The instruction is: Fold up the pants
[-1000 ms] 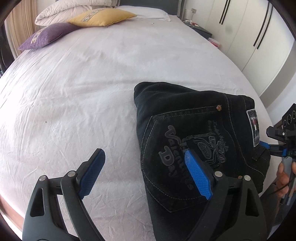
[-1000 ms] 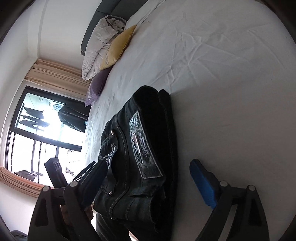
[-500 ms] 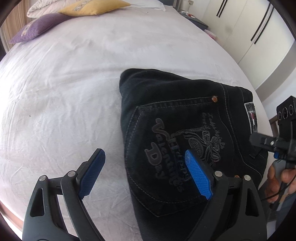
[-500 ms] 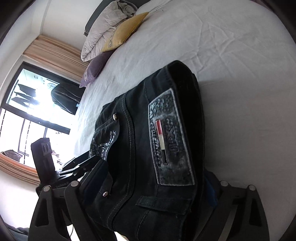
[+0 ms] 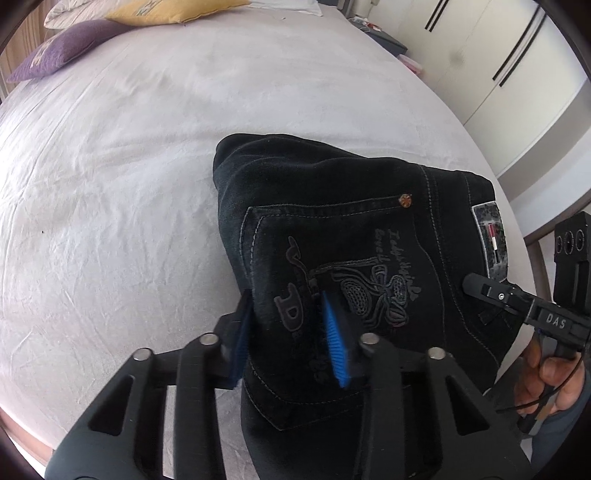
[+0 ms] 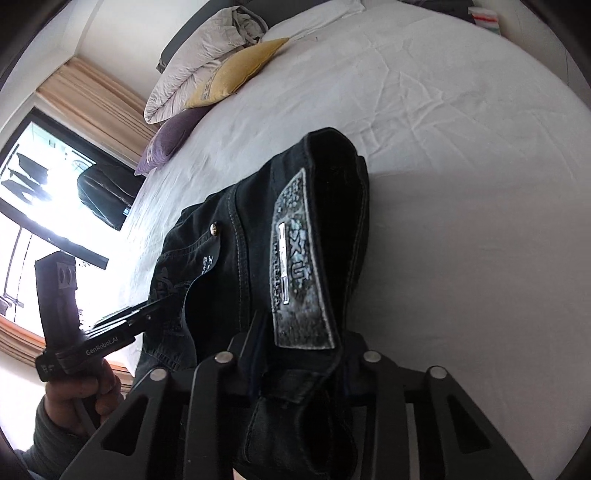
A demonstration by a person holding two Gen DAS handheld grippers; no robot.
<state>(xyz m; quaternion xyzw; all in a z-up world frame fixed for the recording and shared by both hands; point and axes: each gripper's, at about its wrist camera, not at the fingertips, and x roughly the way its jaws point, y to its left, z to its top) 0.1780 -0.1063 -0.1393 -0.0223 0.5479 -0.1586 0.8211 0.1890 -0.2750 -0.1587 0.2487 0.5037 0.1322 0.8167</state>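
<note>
Both of your grippers are pinched onto the folded black denim pants (image 5: 332, 229) on the white bedsheet (image 5: 129, 166).

In the left wrist view, your left gripper (image 5: 290, 332) has its blue-padded fingers (image 5: 334, 343) closed on the pocket-side edge of the pants, low in the centre of the frame, with the embroidered back pocket (image 5: 343, 288) running between them. Your right gripper (image 6: 299, 354) grips the waistband end at the bottom centre of the right wrist view, its fingers tight against the fabric just below the grey leather brand patch (image 6: 299, 266). The pants sit in the lower right of the left view, near the bed's edge. A purple cushion (image 5: 62, 51) and a yellow cushion (image 5: 173, 9) lie at the upper left, with white wardrobe doors (image 5: 517, 74) at the upper right.
</note>
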